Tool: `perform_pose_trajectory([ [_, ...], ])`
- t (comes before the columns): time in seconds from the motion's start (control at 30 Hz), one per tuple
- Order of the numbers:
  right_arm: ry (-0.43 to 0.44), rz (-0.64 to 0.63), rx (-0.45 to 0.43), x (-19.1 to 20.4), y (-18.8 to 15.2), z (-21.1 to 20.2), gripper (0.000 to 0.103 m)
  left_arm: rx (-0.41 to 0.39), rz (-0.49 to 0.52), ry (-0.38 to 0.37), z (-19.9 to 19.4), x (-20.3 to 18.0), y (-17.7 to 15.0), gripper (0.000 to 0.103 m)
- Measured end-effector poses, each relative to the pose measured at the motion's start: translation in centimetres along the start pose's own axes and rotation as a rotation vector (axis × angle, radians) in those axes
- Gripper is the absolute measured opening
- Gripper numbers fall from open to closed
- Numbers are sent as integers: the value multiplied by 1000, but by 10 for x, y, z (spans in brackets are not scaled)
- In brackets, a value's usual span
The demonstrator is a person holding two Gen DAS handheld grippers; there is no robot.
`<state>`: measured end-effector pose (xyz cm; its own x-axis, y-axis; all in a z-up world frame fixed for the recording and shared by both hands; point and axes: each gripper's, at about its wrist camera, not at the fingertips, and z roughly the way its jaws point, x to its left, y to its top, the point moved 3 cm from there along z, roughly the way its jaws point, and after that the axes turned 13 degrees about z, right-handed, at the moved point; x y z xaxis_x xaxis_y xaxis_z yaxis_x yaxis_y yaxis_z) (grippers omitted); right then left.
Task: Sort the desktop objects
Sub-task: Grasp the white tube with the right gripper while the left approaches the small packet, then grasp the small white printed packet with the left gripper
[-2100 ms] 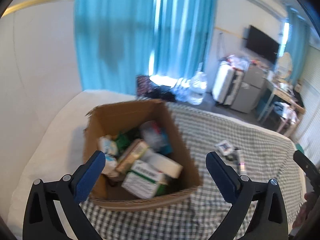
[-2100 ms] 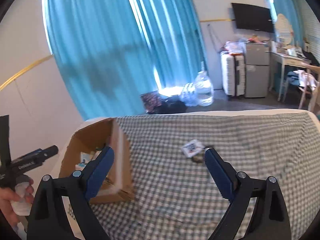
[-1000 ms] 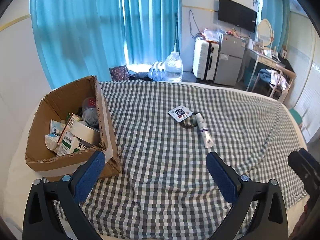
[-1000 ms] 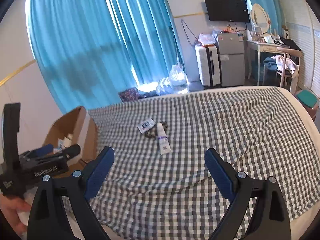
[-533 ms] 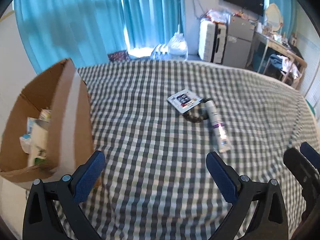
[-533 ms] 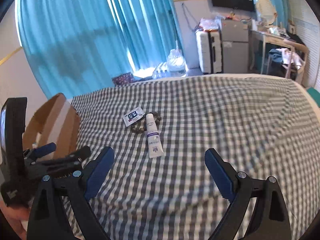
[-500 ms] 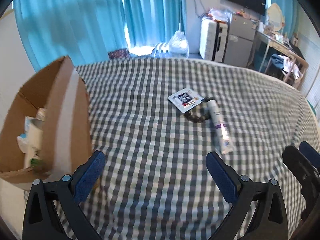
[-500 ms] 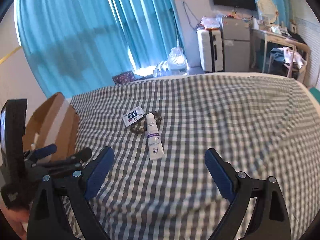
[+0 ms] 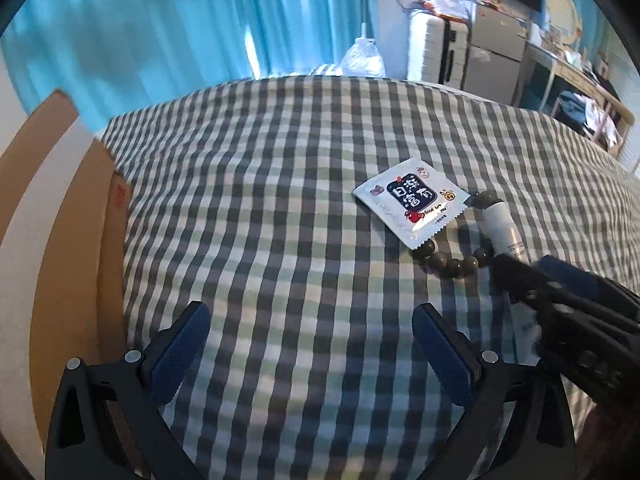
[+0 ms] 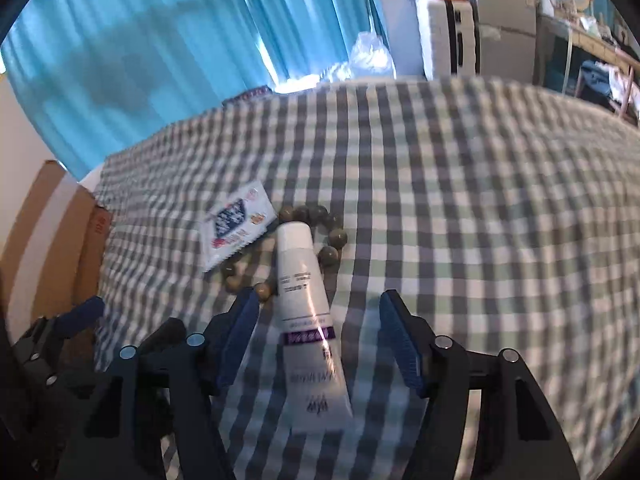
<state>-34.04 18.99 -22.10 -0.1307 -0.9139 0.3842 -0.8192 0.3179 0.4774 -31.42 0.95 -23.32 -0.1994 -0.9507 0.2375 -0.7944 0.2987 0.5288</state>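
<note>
My right claw (image 10: 318, 334) is closing around the tube (image 10: 306, 304) on the checked cloth (image 10: 460, 220), pads not yet touching. The tube lies across the beads (image 10: 328, 236); a low pinch could snag them. My left claw (image 9: 310, 344) hangs open, empty.

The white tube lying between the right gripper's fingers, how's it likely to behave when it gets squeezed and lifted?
The white tube looks like soft plastic, so it will probably dent as the right gripper's closing jaws meet it. Its glossy skin may slip. It rests across the bead bracelet, so lifting could nudge the beads; the flat crimped end should stop it rolling.
</note>
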Motion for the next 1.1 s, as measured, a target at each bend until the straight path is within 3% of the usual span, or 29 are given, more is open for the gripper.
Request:
perform_pose_trajectory([
  [0.1,24,34,-18,-8,0,2,57,4,-5,6,11,-5,6,103],
  [0.17,7,13,-29,-12,0,-3,24,9,3,6,16,-10,9,103],
  [0.33,5,74,-38,-46,2,-21,22,-30,15,-55,14,-29,24,103],
  [0.5,-10,102,-59,-64,4,-31,22,-49,39,-56,22,-38,45,103],
  [0.63,-9,94,-47,-68,2,-32,22,-14,37,-27,40,-36,63,100],
  [0.67,-13,89,-44,-68,1,-32,22,-17,32,-40,42,-34,67,95],
  [0.73,-15,91,-44,-70,1,-29,22,-37,16,-110,45,-32,82,54],
  [0.8,-14,91,-39,-70,1,-27,22,-28,30,-164,47,-33,91,34],
  [0.93,-13,93,-35,-68,1,-24,22,-20,70,-185,46,-41,100,14],
  [1.1,-18,97,-33,-62,4,-24,22,-25,3,-228,32,-43,109,14],
])
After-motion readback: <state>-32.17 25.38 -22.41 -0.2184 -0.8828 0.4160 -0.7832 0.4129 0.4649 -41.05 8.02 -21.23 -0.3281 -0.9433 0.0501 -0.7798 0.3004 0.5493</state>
